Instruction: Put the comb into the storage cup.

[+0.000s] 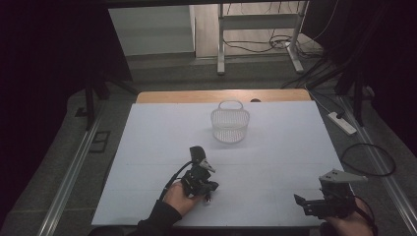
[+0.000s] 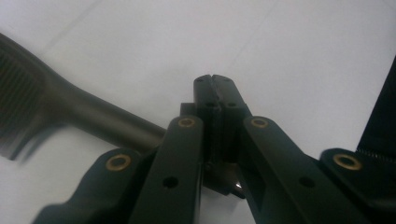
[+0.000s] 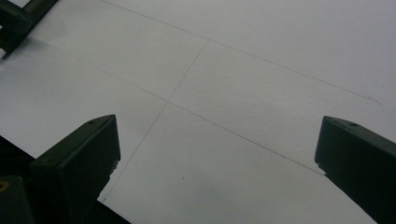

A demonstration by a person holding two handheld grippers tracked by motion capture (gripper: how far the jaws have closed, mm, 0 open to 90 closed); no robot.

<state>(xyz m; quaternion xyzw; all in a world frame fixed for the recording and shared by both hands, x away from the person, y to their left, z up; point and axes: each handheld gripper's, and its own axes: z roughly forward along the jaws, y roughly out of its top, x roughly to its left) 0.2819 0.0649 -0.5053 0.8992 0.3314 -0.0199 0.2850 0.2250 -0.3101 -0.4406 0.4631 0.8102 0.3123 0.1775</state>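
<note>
A dark comb-like tool (image 2: 70, 109) lies on the white table (image 1: 275, 142), its ribbed head to the left in the left gripper view and its handle running in under the jaws. My left gripper (image 2: 212, 81) is shut, the fingertips meeting, and the handle's end seems pinched lower between the pads. In the high view the left gripper (image 1: 206, 194) points down at the table's near middle. My right gripper (image 1: 302, 202) rests low at the near right corner. Its jaws stand wide apart in the right gripper view (image 3: 217, 154), with bare table between them.
A white mesh basket (image 1: 230, 124) with a handle stands at the table's far middle. A strip of wooden tabletop (image 1: 221, 96) shows behind the white sheet. Cables, a power strip (image 1: 342, 123) and stand legs lie on the floor beyond.
</note>
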